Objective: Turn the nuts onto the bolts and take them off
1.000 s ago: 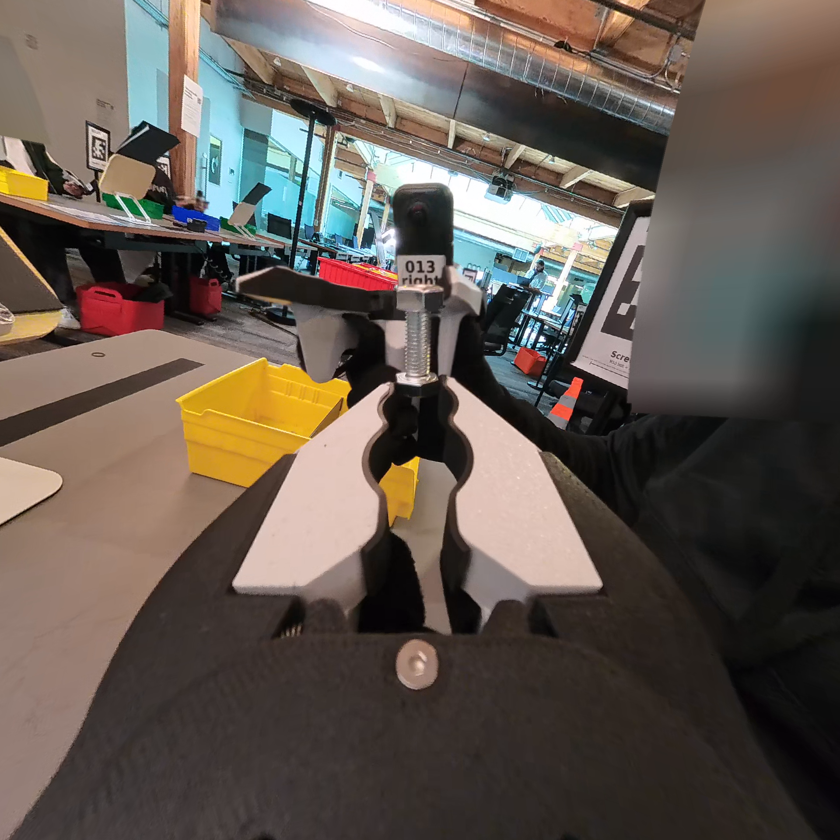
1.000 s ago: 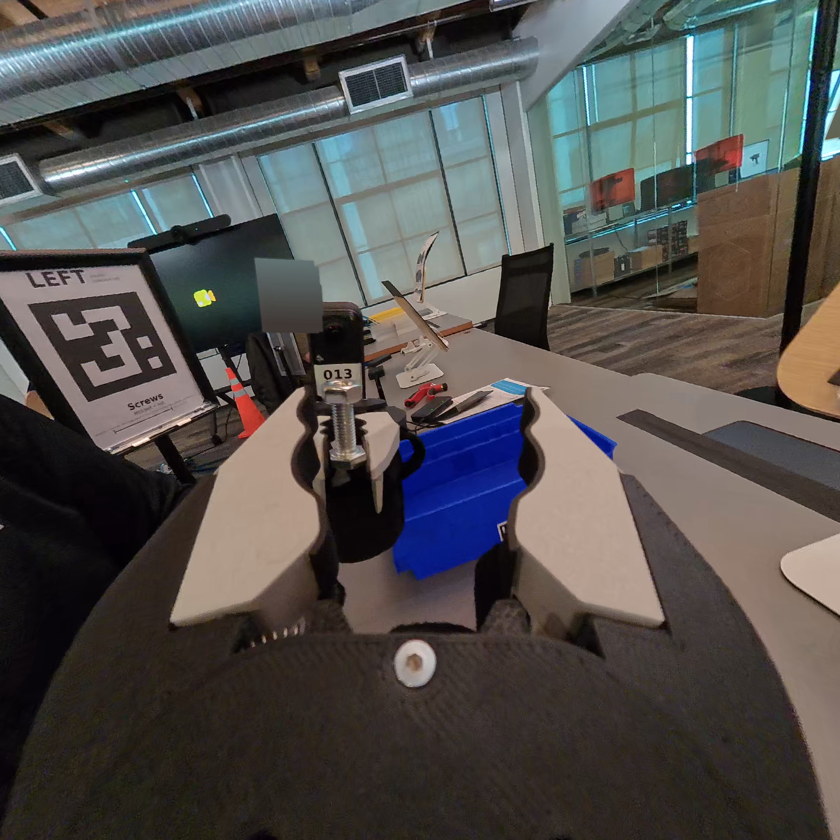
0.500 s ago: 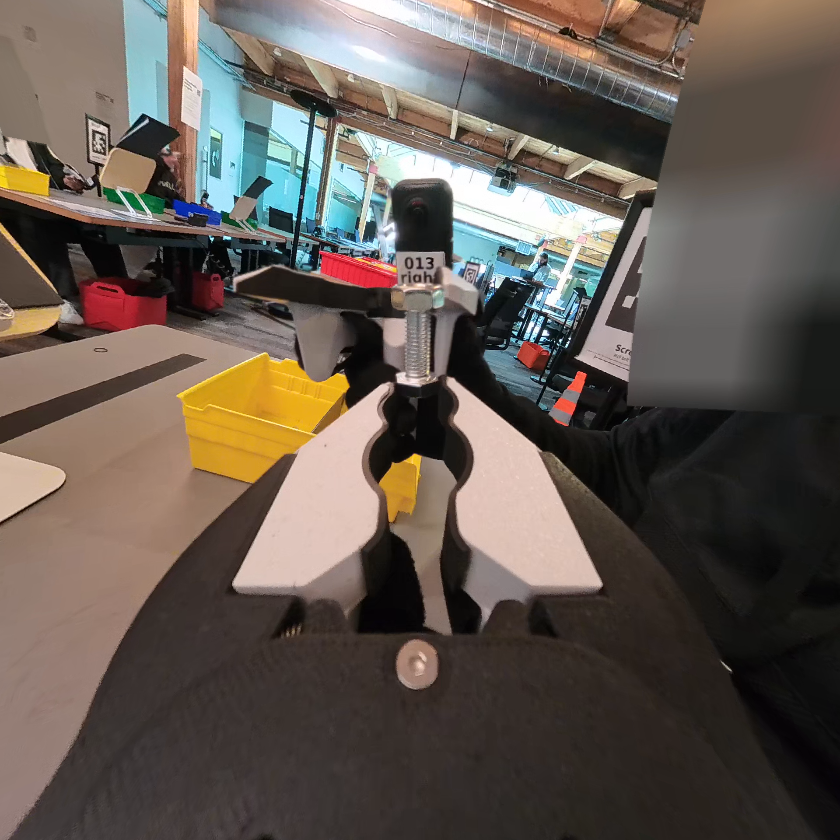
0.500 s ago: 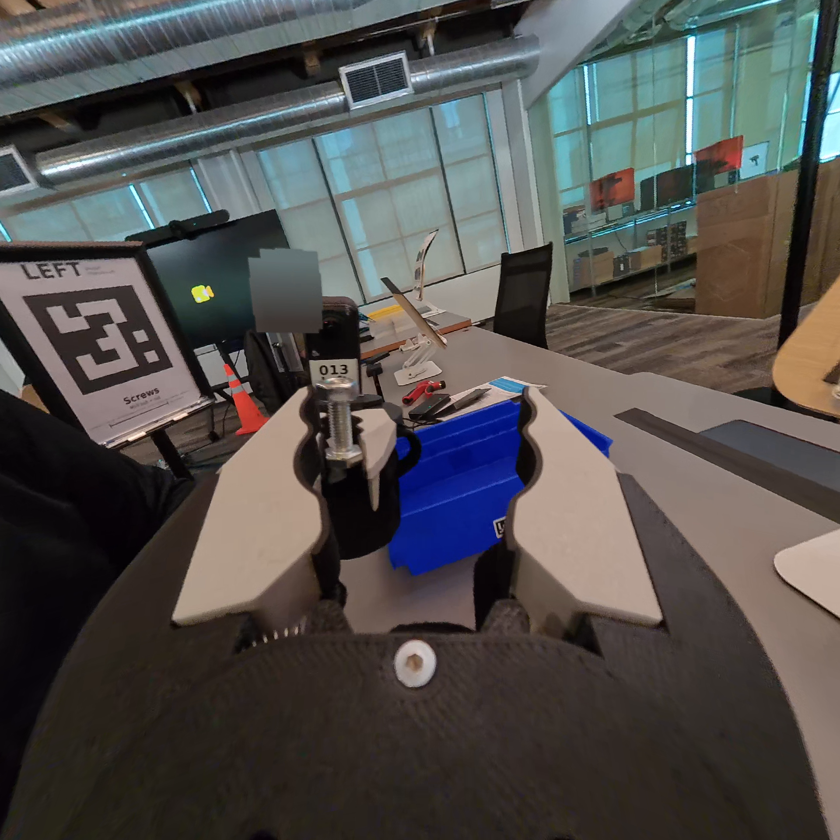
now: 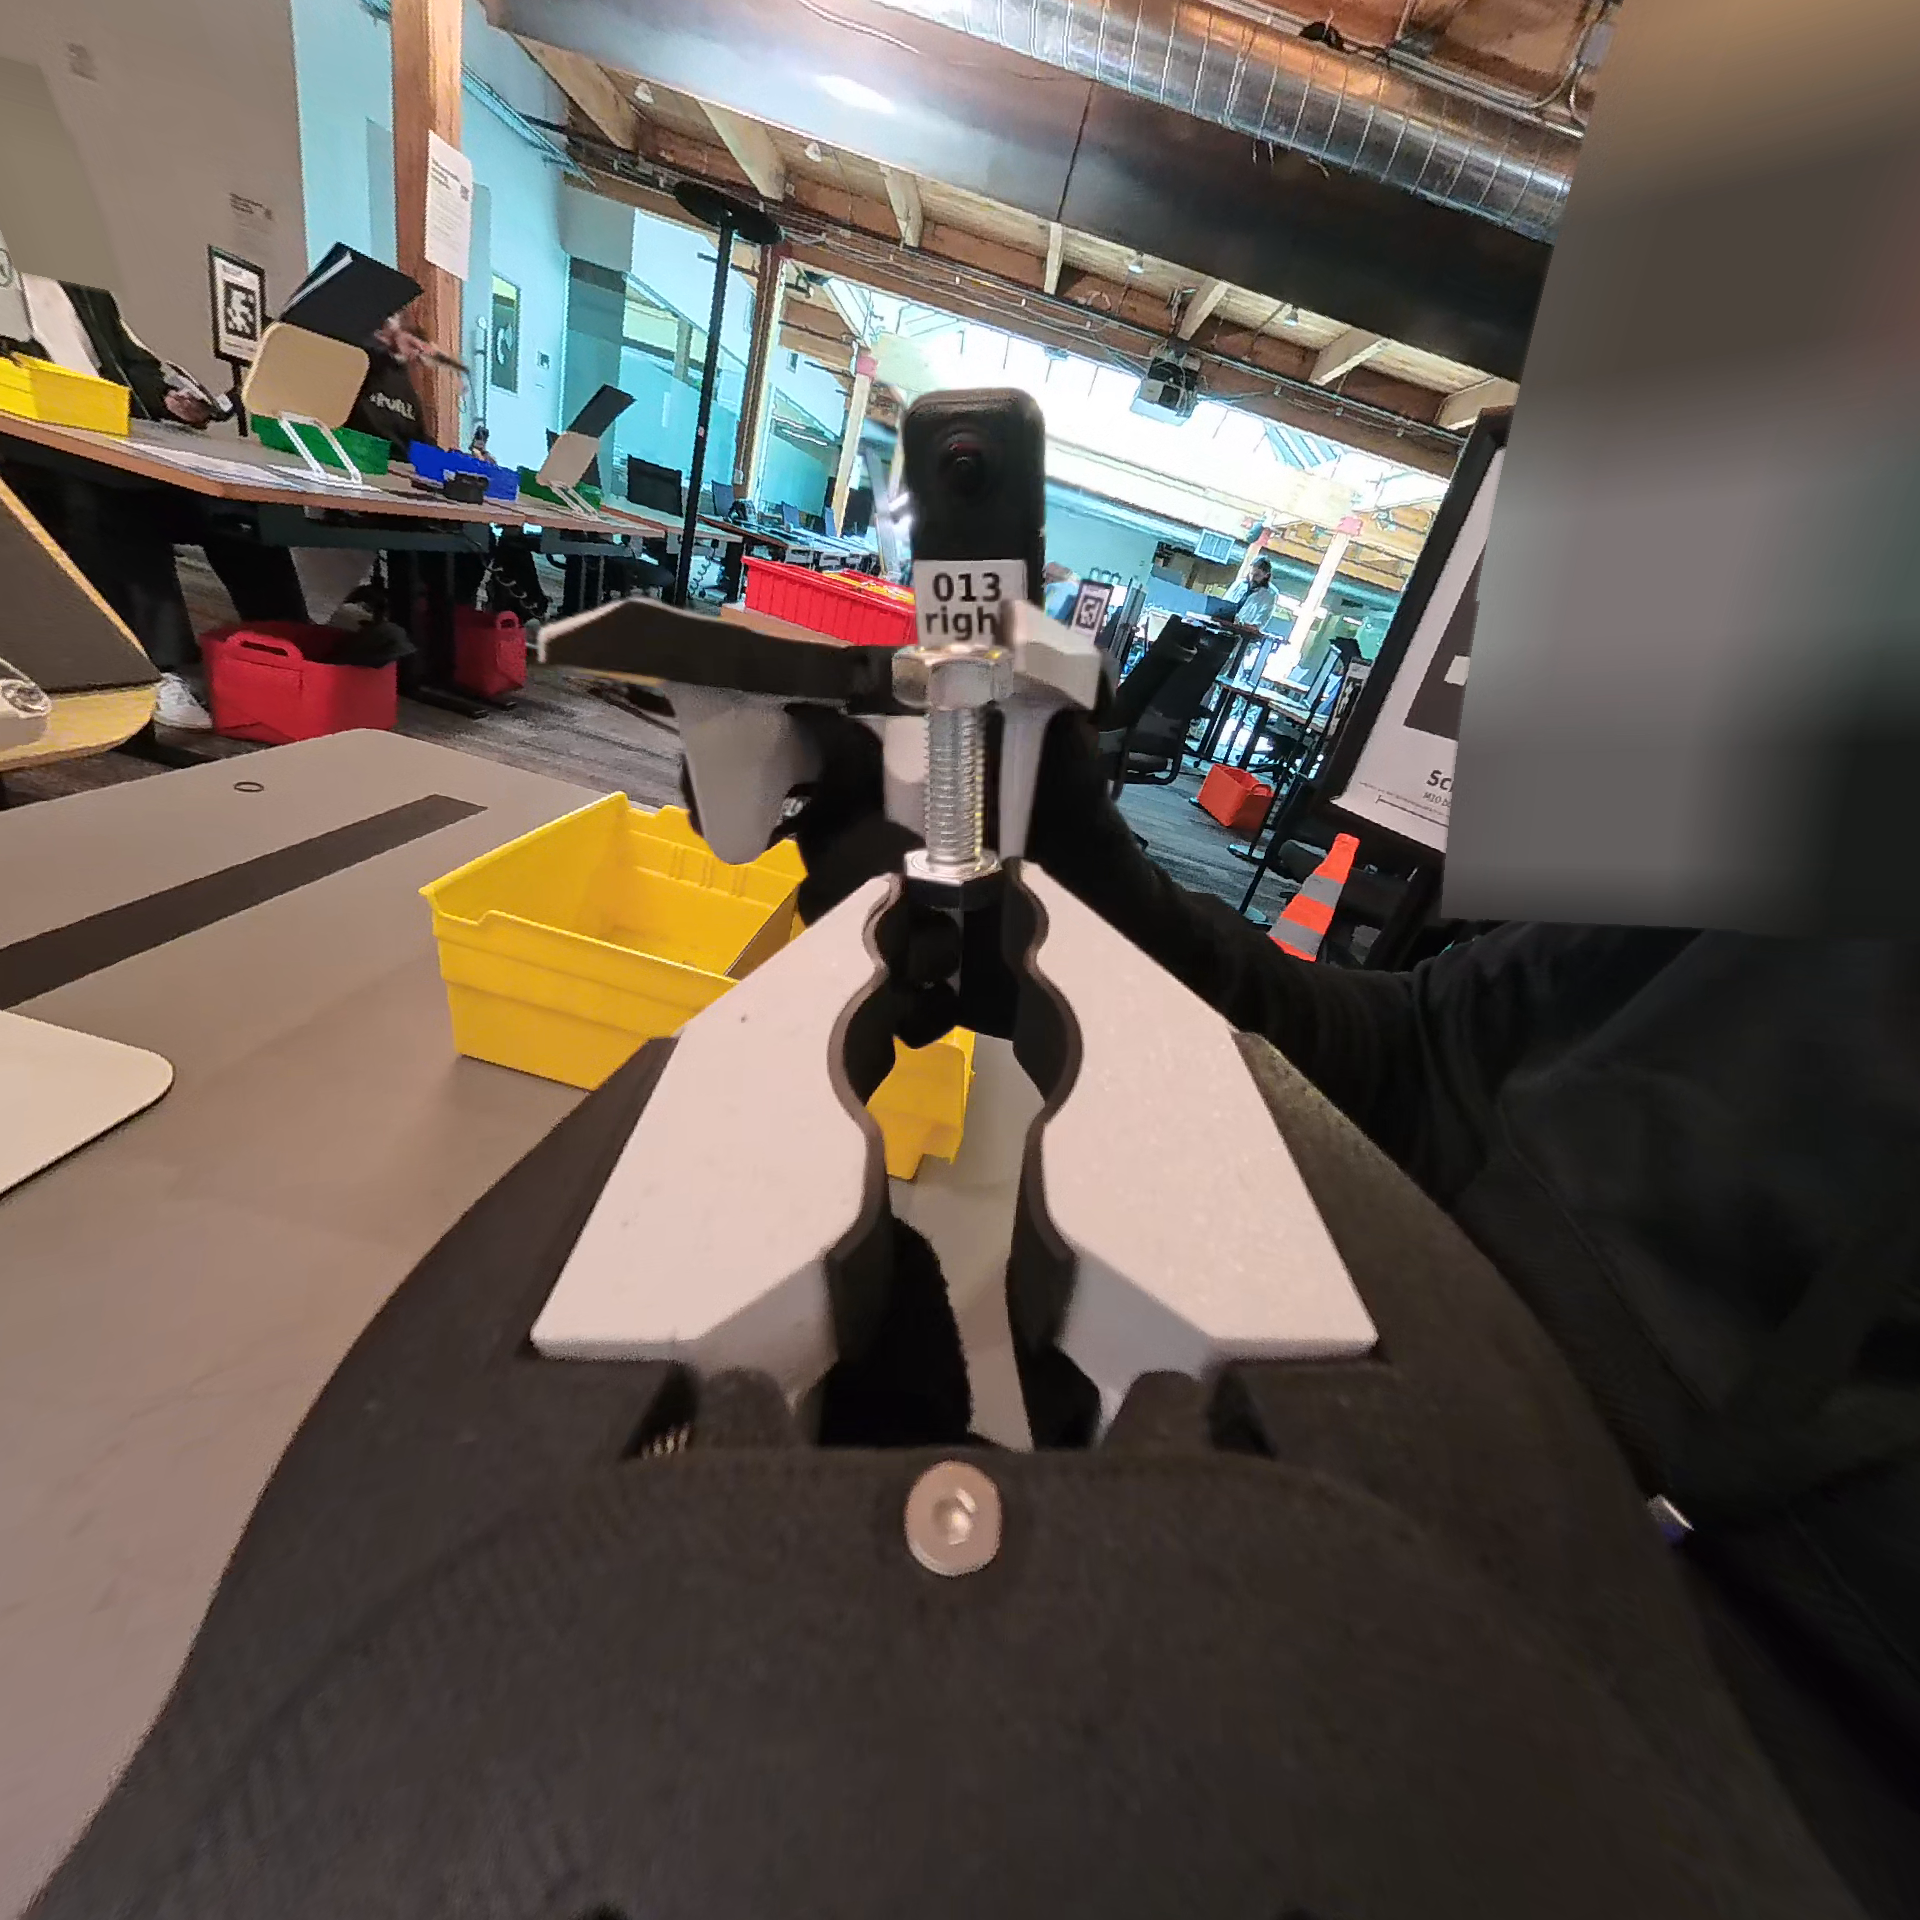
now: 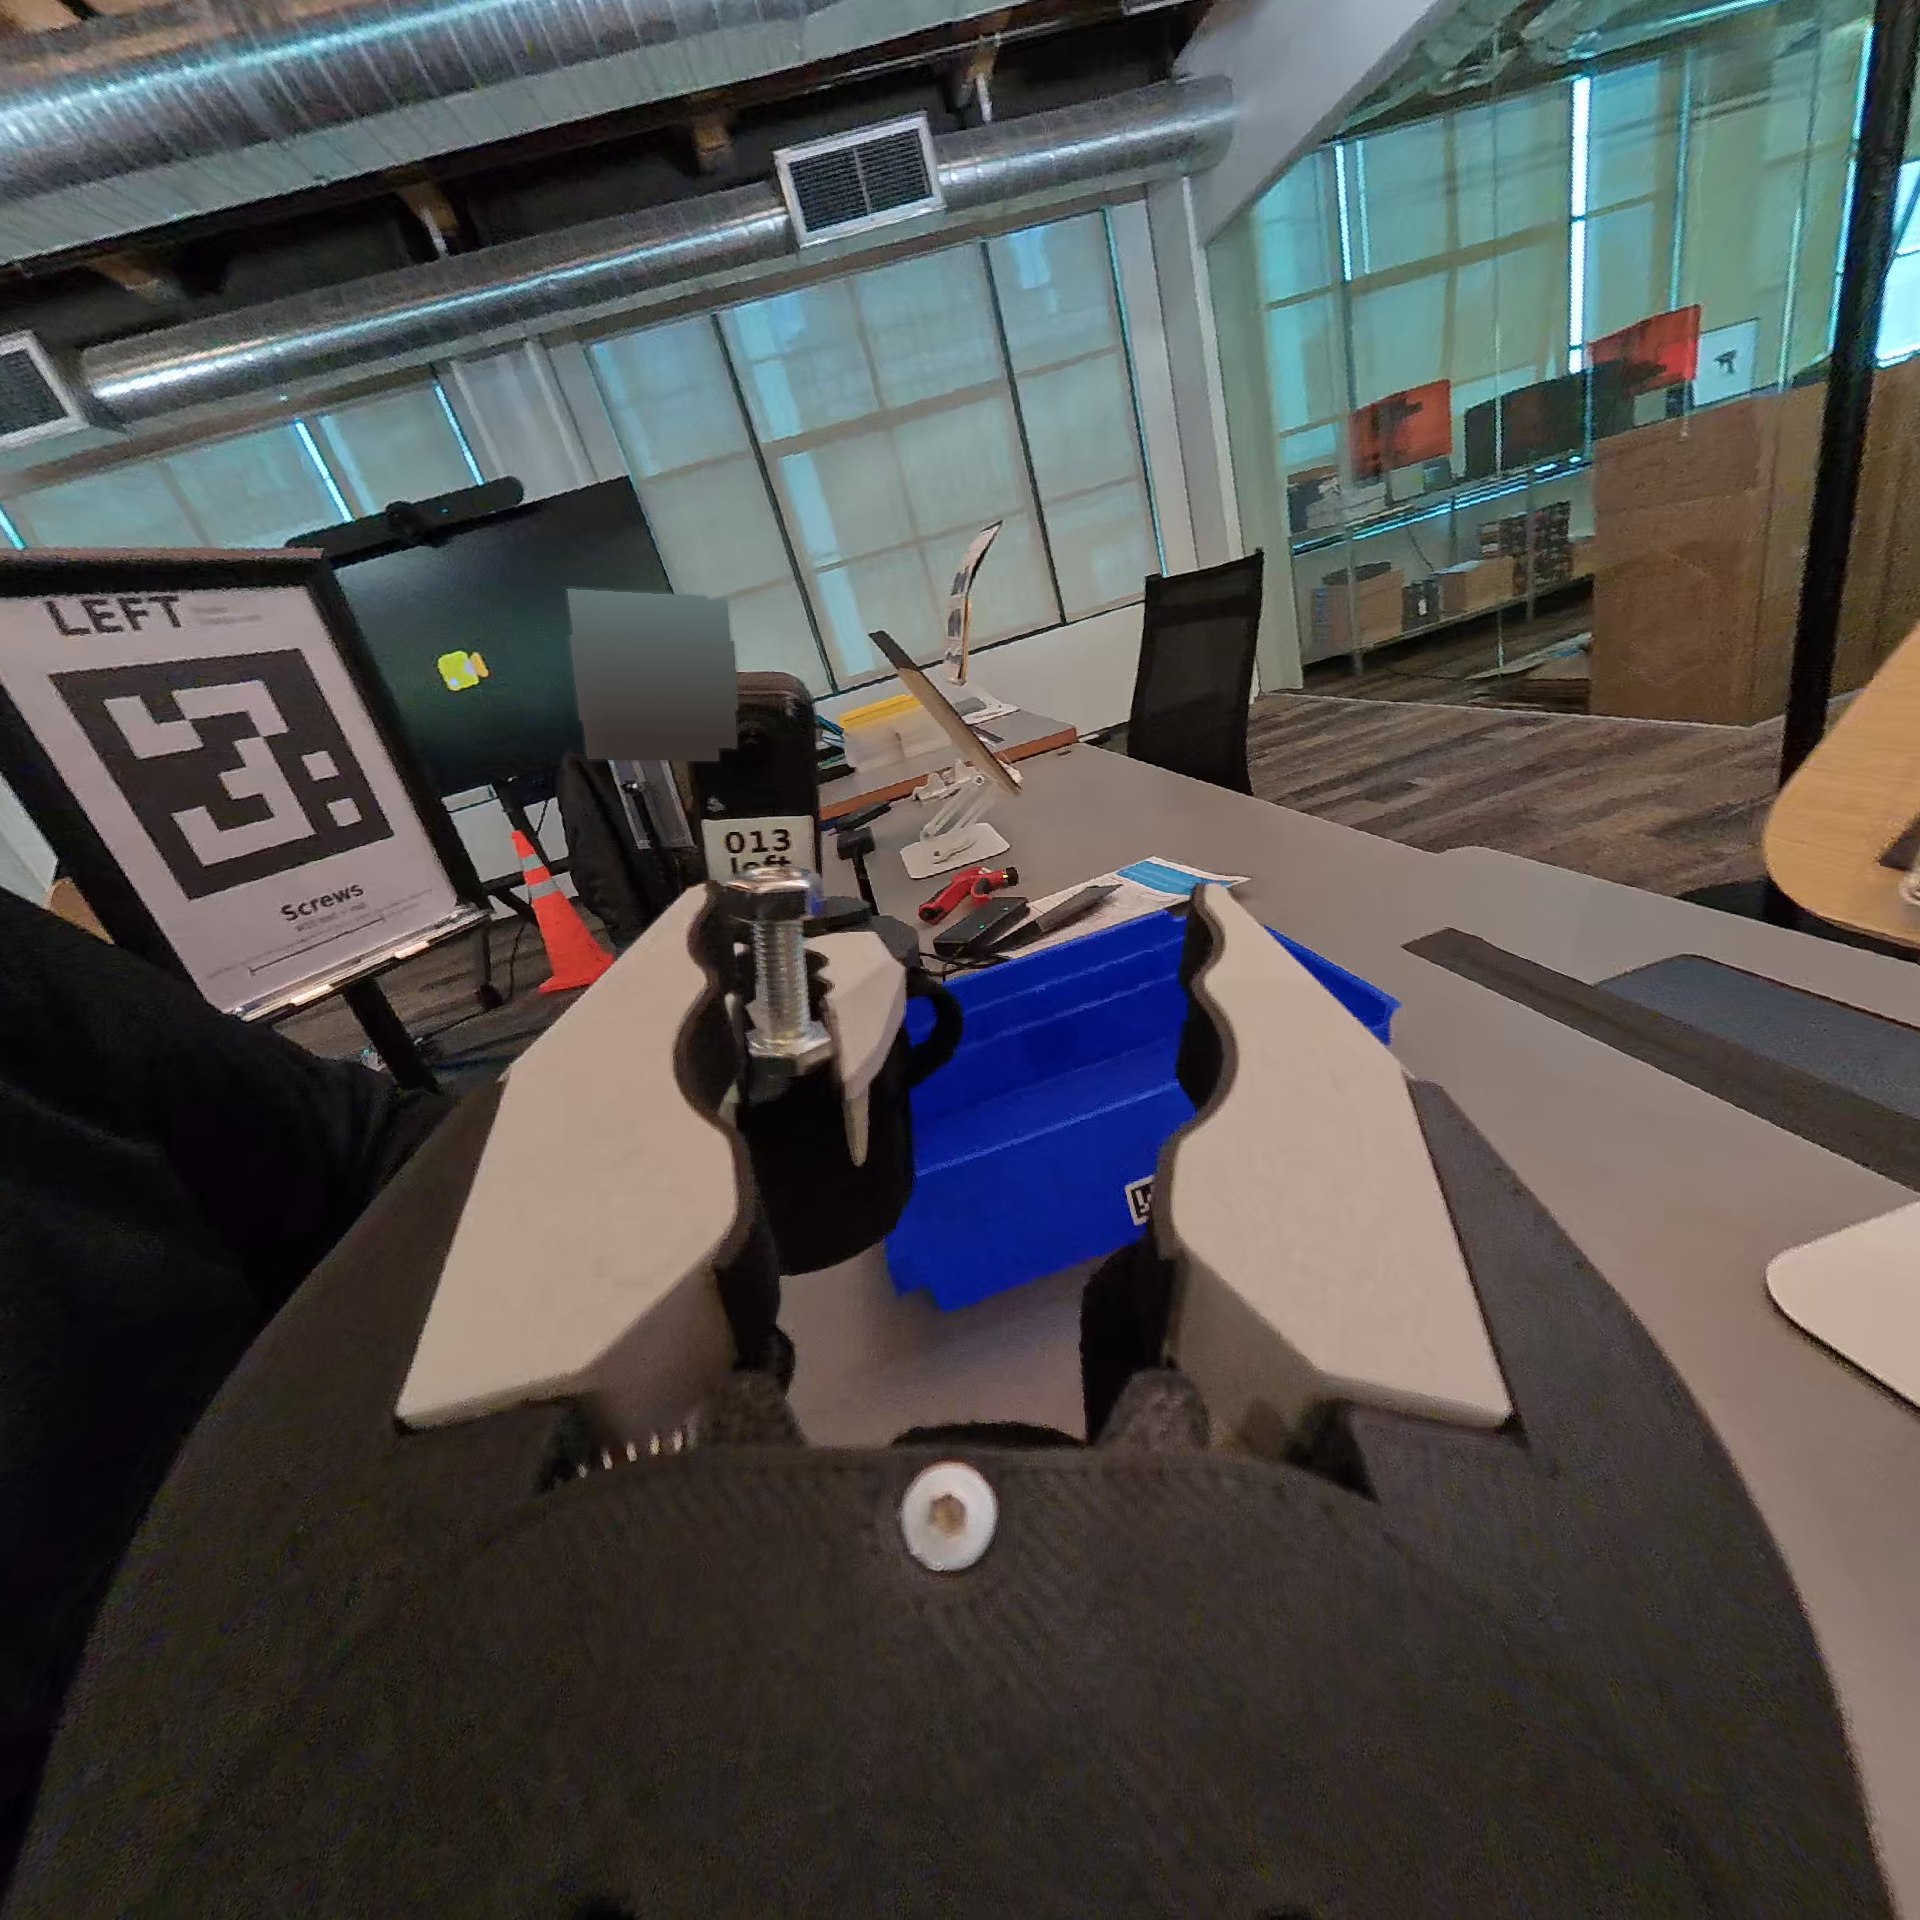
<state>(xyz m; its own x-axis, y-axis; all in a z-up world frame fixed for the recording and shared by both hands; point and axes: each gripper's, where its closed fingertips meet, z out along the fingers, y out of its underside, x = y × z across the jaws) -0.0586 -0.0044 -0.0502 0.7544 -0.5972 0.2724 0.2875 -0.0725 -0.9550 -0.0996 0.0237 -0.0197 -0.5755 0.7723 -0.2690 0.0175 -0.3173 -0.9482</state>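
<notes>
Your left gripper (image 5: 951, 883) is closed on the nut (image 5: 950, 868): both pale finger tips pinch it from either side, and the bolt (image 5: 954, 764) stands upright out of it, hex head on top, shank threads bare between head and nut. In the right wrist view the same bolt (image 6: 777, 971) and nut (image 6: 787, 1039) sit just inside that gripper's left finger, near its tip.

Your right gripper (image 6: 951, 997) is spread wide, with a clear gap between the fingers. From the left wrist view you see it (image 5: 821, 665) turned side-on, level with the bolt head; one finger tip is at the head and the other is well out to the left. Whether the near tip touches the head, you cannot tell from here.

Both grippers are held up off the grey worktop (image 5: 260, 1091). The yellow bin (image 5: 603, 935) sits on the worktop behind your left gripper, partly hidden by its left finger. The blue bin (image 6: 1049, 1101) sits on the worktop (image 6: 1558, 1039) beyond your right gripper, seen through the gap between its fingers. A pale rounded plate corner (image 5: 62, 1091) lies at the worktop's edge, and it also shows at the right edge of the other view (image 6: 1849, 1299).
</notes>
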